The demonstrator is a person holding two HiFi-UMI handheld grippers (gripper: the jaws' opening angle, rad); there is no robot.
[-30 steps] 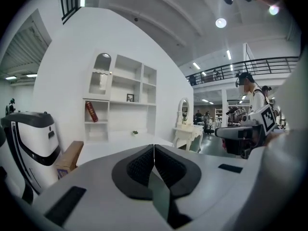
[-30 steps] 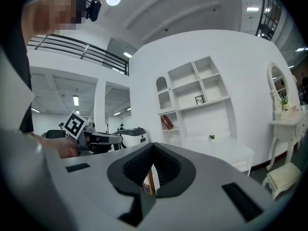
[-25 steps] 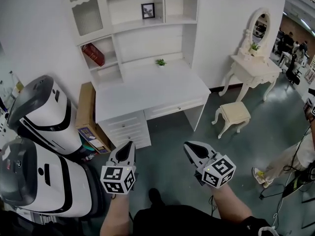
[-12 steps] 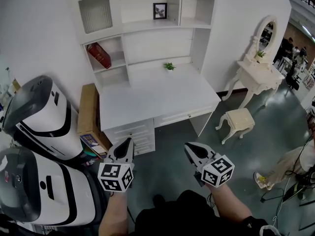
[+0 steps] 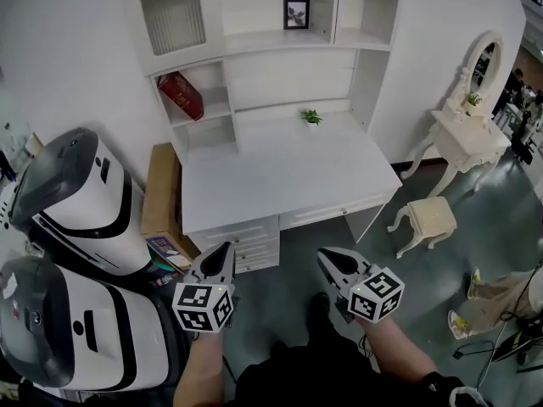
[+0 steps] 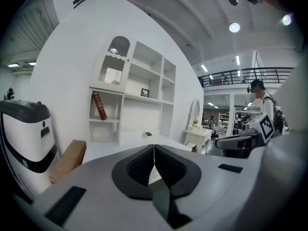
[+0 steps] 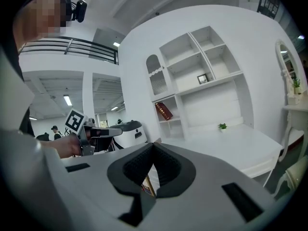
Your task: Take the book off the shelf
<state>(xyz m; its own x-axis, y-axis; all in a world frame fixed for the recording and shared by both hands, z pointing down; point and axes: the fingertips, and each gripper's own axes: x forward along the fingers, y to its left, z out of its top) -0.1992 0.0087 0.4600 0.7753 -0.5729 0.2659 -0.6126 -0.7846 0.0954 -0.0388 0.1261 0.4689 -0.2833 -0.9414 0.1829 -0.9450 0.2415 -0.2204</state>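
Desk (image 5: 288,181) nearer; left gripper (image 5: 225,250), right gripper (image 5: 326,255) jaws closed, empty; book (image 5: 181,96) seemingly leaning, title unreadable.

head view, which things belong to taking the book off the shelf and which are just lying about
Job: red hardcover book, white shelf unit, left gripper, right gripper.
Lying about: small green potted plant, black picture frame, cream stool, brown cardboard box.

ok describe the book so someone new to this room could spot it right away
Find the white desk with the shelf unit on it, against the wall. In the unit's left column, the upper of two open cubbies holds the book, leaning and alone. It is dark red, unlike the black picture frame higher up.
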